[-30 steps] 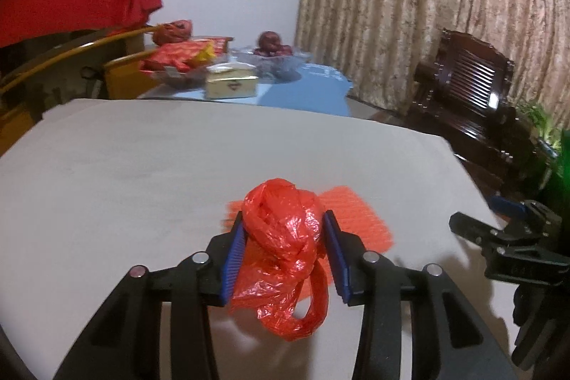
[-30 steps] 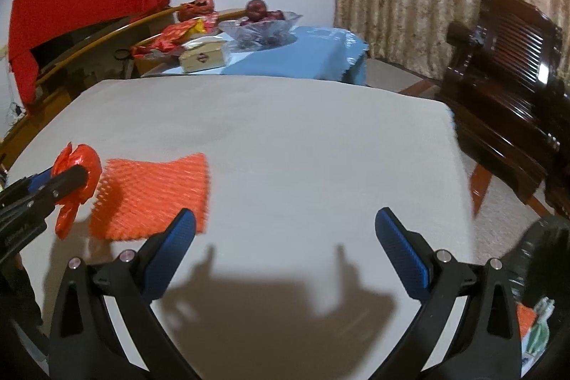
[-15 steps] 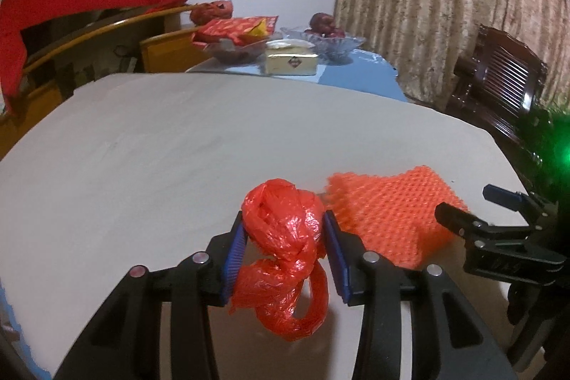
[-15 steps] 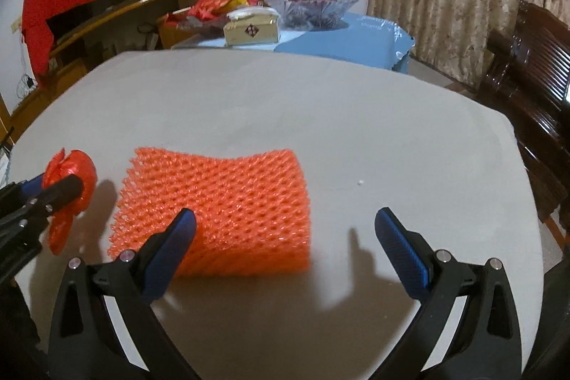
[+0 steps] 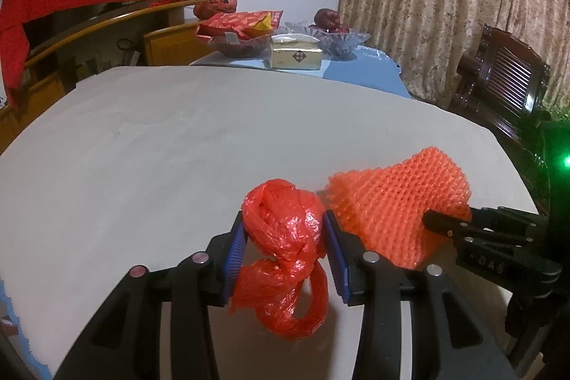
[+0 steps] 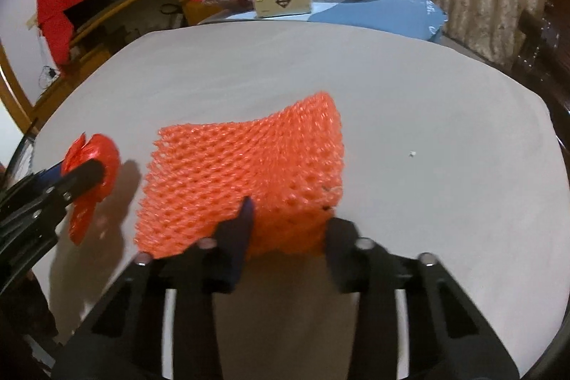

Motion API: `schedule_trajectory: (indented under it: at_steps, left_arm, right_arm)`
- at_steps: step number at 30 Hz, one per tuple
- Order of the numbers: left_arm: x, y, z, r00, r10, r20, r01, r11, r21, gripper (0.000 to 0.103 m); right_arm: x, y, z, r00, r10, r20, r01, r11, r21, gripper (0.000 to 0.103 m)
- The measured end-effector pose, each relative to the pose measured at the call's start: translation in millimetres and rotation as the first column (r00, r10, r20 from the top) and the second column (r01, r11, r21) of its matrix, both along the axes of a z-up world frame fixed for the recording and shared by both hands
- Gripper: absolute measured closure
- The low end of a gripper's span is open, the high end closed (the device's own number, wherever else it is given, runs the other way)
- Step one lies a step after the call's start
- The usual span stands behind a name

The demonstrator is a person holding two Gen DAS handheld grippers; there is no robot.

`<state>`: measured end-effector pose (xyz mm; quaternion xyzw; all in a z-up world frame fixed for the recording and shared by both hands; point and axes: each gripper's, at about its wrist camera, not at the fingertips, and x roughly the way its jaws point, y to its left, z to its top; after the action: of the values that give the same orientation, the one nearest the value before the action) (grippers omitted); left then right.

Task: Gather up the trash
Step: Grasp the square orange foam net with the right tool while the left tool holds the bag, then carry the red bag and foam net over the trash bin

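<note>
- Table (image 5: 178, 138): grey top, carries the trash; tiny white crumb (image 6: 412, 153) to R.
- Net (image 6: 249, 180): orange foam mesh, near edge bunched betw. R gripper (image 6: 285, 219) fingers, far end tilted up.
- Bag (image 5: 285, 237): red plastic wad, pinched in L gripper (image 5: 285, 248), off table.
- Step: R securing net. Next, judged: lift clear, carry both to bin (not in view).

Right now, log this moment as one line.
left hand-held gripper: shut on red plastic bag | right hand-held gripper: shut on orange foam net | grey table
</note>
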<state>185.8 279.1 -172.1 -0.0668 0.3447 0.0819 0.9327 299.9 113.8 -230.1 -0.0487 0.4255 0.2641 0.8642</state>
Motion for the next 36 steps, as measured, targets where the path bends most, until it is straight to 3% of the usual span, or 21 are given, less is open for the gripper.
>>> schedule_trajectory:
  at_steps: [9, 21, 36]
  left_arm:
    - [-2.9, -22.2, 19.2, 0.999, -0.030, 0.013, 0.030, 0.999, 0.016, 0.061]
    - [-10.0, -90.0, 58.4, 0.989, -0.131, 0.075, 0.130, 0.991, 0.010, 0.061]
    - [-26.2, -166.9, 93.5, 0.965, -0.236, 0.115, 0.236, 0.972, 0.006, 0.061]
  right_arm:
    - [-15.4, -30.9, 30.2, 0.999, -0.028, 0.036, 0.027, 0.998, 0.049, 0.079]
    - [-44.1, -99.4, 77.3, 0.986, -0.104, 0.133, 0.101, 0.994, 0.031, 0.079]
    - [-93.1, -195.9, 117.8, 0.957, -0.235, 0.172, 0.224, 0.971, 0.082, 0.079]
